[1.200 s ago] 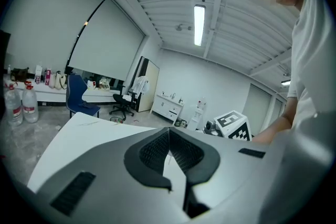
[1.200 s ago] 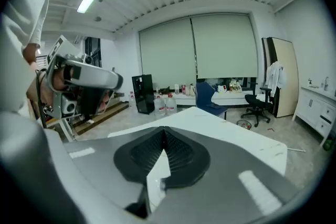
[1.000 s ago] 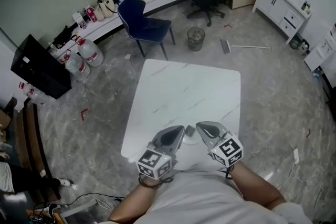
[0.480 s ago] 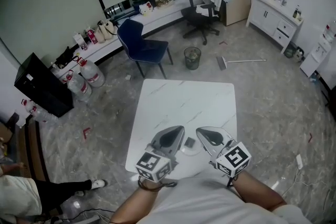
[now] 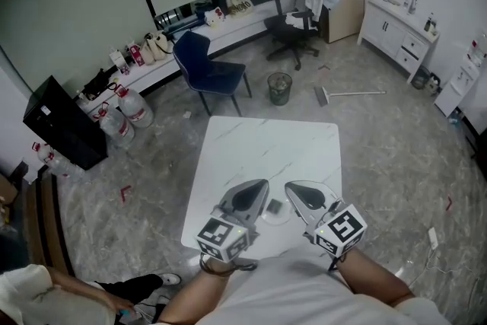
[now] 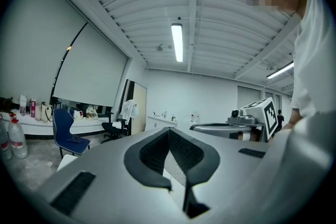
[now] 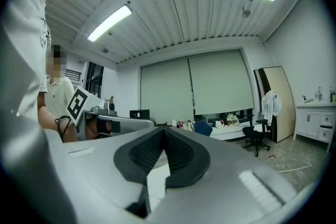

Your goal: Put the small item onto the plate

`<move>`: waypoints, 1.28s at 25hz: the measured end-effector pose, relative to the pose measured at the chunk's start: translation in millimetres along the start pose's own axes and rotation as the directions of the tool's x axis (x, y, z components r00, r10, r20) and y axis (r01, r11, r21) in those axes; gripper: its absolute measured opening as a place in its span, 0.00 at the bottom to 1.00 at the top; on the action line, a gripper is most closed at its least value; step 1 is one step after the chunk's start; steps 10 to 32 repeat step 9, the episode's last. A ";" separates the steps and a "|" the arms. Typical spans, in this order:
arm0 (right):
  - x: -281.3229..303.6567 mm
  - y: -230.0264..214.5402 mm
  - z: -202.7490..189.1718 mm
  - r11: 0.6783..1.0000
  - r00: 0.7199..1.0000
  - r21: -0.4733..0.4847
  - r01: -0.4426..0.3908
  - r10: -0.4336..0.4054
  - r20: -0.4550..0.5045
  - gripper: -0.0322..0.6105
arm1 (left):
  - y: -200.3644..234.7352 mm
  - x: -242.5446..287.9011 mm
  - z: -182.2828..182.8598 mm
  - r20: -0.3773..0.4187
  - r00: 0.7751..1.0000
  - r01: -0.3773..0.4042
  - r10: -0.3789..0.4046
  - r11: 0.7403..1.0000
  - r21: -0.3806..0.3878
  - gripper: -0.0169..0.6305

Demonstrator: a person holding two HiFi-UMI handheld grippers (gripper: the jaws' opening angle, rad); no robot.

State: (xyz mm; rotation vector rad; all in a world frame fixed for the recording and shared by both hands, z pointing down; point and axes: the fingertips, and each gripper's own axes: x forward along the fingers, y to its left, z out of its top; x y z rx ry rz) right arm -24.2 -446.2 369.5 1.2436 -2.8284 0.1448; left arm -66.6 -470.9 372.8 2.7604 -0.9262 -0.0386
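A small dark square item [image 5: 275,206] lies on the white marble table [image 5: 266,148] near its front edge, between my two grippers. It seems to rest on a pale round plate [image 5: 278,220] whose rim barely shows against the tabletop. My left gripper [image 5: 262,185] is just left of the item, its jaws shut with nothing between them. My right gripper [image 5: 289,185] is just right of it and is also shut and empty. In the left gripper view the left gripper [image 6: 169,131] points level into the room, and in the right gripper view so does the right gripper [image 7: 164,130]. Neither of these views shows the item.
Beyond the table stand a blue chair [image 5: 207,62], a waste bin [image 5: 279,83] and a black office chair [image 5: 294,25]. A broom [image 5: 346,93] lies on the floor. Water bottles [image 5: 125,115] and a black cabinet [image 5: 57,122] are at the left. A person [image 5: 46,301] is at the lower left.
The head view has tilted up a little, so more of the room shows. Both grippers stay shut beside the item. The person at the lower left has shifted.
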 end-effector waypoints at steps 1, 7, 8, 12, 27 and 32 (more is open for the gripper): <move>-0.7 1.3 0.9 1.000 1.000 -0.001 0.001 -0.001 0.000 0.05 | -0.9 -1.6 1.0 0.001 1.000 -0.001 0.001 1.000 -0.002 0.04; -1.8 4.7 6.0 1.000 1.000 -0.008 0.004 -0.004 0.004 0.05 | -1.8 -7.3 6.2 0.010 1.000 -0.006 0.006 1.000 0.002 0.04; -2.1 5.3 5.4 1.000 1.000 -0.009 0.004 -0.004 0.004 0.05 | -1.9 -8.0 5.4 0.012 1.000 -0.007 0.007 1.000 0.004 0.04; -2.3 5.9 4.7 1.000 1.000 -0.010 0.004 -0.004 0.004 0.05 | -2.0 -8.8 4.7 0.014 1.000 -0.008 0.008 1.000 0.005 0.04; -2.3 5.9 4.7 1.000 1.000 -0.010 0.004 -0.004 0.004 0.05 | -2.0 -8.8 4.7 0.014 1.000 -0.008 0.008 1.000 0.005 0.04; -2.3 5.9 4.7 1.000 1.000 -0.010 0.004 -0.004 0.004 0.05 | -2.0 -8.8 4.7 0.014 1.000 -0.008 0.008 1.000 0.005 0.04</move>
